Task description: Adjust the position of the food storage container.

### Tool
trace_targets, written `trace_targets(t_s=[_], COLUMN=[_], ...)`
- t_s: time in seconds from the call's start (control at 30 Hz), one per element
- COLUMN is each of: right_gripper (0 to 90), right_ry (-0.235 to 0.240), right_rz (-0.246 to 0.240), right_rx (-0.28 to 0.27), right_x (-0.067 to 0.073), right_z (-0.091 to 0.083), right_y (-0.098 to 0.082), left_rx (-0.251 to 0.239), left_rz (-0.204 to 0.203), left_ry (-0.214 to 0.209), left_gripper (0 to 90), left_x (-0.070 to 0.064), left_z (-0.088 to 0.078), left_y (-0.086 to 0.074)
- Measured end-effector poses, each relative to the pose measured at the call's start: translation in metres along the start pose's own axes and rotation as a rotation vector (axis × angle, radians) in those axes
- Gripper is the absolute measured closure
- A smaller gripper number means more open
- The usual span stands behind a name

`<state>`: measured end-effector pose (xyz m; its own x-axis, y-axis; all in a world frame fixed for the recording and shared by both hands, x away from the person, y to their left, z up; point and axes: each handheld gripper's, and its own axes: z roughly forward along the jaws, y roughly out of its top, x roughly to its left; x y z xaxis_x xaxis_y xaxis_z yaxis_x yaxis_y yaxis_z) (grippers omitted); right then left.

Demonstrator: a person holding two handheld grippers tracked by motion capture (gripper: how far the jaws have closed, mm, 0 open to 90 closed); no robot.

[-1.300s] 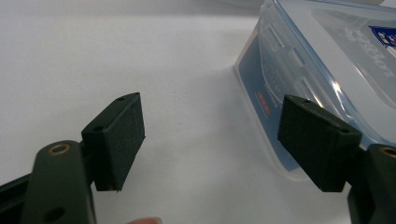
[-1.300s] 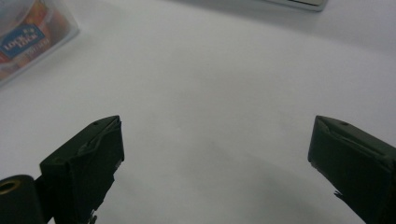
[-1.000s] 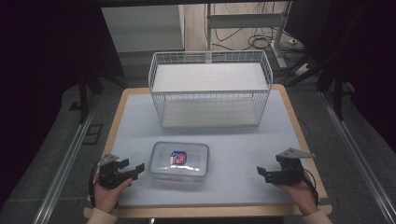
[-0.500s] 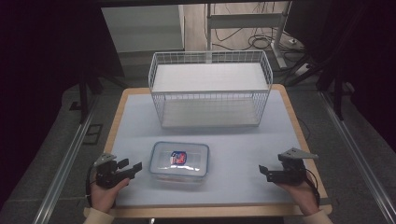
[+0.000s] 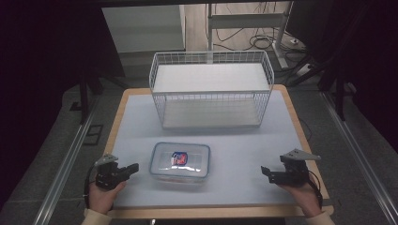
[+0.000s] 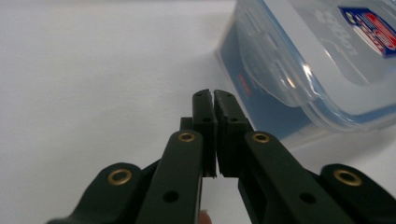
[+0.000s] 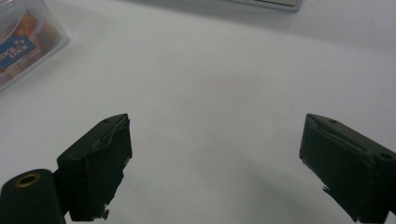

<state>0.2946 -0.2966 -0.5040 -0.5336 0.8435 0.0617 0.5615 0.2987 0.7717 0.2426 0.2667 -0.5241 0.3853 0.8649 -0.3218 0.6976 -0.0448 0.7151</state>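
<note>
White wire basket [image 5: 211, 89] stands behind the lidded container [image 5: 180, 162].

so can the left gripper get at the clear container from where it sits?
Probably yes. The left gripper sits just left of the clear container with bare white table between them. But its jaws have just closed on nothing, so they would need to reopen before gripping the lid edge.

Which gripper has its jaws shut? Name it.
The left gripper: its jaws meet, empty, beside the clear lidded container. The right gripper gapes wide.
</note>
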Motion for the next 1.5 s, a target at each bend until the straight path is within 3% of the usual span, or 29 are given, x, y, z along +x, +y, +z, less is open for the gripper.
trace_targets(t_s=[0.33,0.43,0.5,0.63,0.8,1.1,1.5], right_gripper=[9.7,9.9,9.9,9.9,9.9,9.9,10.4], right_ry=[0.001,0.0,0.0,-0.001,0.001,0.009,0.015], right_rz=[-0.001,0.003,0.007,0.007,0.008,0.005,0.006], right_rx=[0.009,0.006,0.006,0.009,0.006,-0.003,0.005], right_x=[0.001,0.002,0.002,0.002,0.003,0.008,0.009], right_z=[0.001,0.0,0.0,0.001,0.001,-0.003,-0.003], right_y=[0.0,0.0,0.0,0.0,0.001,0.002,0.002], left_rx=[0.049,0.056,0.059,0.061,0.083,0.108,0.119], left_rz=[0.036,0.038,0.042,0.026,0.047,0.079,0.103], left_ry=[-0.052,-0.109,-0.092,-0.101,-0.104,-0.129,-0.147], left_gripper=[90.0,90.0,90.0,90.0,90.0,90.0,90.0], left_x=[-0.013,-0.015,-0.016,-0.015,-0.023,-0.047,-0.067], left_z=[0.01,0.013,0.014,0.016,0.022,0.039,0.062], left_y=[0.002,0.003,0.005,0.005,0.007,0.017,0.03])
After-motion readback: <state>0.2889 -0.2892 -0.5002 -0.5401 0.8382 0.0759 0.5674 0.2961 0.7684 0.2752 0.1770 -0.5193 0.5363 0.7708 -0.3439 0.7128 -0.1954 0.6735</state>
